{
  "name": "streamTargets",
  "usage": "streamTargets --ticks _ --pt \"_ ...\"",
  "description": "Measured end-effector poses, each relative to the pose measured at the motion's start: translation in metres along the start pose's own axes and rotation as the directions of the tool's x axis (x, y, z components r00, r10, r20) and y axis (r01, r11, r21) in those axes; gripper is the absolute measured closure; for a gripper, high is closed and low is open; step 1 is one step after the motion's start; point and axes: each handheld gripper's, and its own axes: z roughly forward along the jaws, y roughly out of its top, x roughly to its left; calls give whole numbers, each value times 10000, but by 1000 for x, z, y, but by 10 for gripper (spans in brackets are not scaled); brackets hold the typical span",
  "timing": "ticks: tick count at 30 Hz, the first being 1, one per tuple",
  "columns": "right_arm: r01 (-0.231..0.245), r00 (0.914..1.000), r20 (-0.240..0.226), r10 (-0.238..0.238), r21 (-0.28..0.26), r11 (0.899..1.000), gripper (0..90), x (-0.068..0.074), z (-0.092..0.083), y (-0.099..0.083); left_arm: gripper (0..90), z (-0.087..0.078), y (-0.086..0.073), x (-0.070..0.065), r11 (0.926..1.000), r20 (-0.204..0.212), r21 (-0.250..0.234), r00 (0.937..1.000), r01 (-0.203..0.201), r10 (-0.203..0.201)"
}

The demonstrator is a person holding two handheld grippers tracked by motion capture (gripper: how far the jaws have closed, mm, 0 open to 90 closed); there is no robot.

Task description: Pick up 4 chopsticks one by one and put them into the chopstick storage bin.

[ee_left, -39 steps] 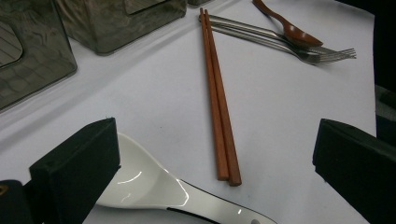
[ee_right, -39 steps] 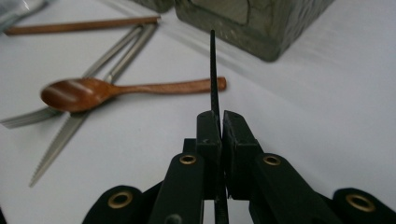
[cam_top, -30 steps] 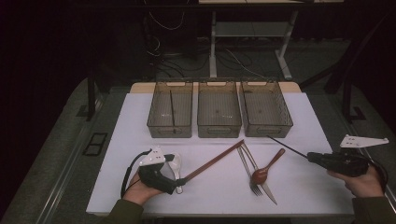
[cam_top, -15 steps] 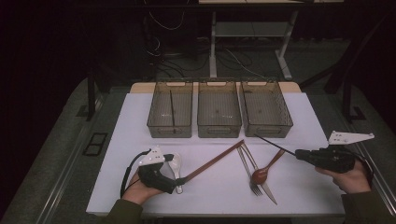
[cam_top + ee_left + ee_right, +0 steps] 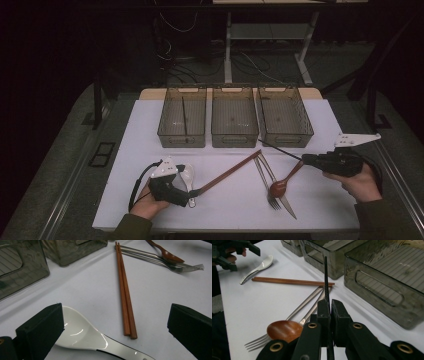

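Note:
My right gripper point(image 5: 306, 159) point(image 5: 330, 307) is shut on a thin black chopstick point(image 5: 280, 149) point(image 5: 326, 277), whose tip points at the front wall of the right bin point(image 5: 286, 139). Below it lie a brown wooden spoon point(image 5: 280, 186) point(image 5: 284, 330), a fork point(image 5: 269, 192) and a knife point(image 5: 286, 202). My left gripper point(image 5: 192, 196) point(image 5: 115, 325) rests open at the front left, its jaws wide apart. A white ceramic spoon point(image 5: 187, 176) point(image 5: 82, 335) lies by its left jaw. A pair of reddish wooden chopsticks point(image 5: 230, 172) point(image 5: 123, 290) runs away between the jaws.
Three smoky clear bins stand in a row at the back of the white mat point(image 5: 150, 150): the left bin point(image 5: 170, 135) holds one black chopstick point(image 5: 184, 116), beside the middle bin point(image 5: 235, 140). Dark floor and table legs lie beyond.
My right gripper has moved left toward the middle of the mat, carrying the black chopstick with it. The left gripper has stayed put.

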Motion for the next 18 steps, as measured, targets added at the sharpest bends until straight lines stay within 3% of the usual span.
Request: streamTargets --ticks 18 --pt "250 9989 -382 -255 -113 9996 855 9 30 31 0 -2 -1 1 9998 -74 204 9999 -76 77"
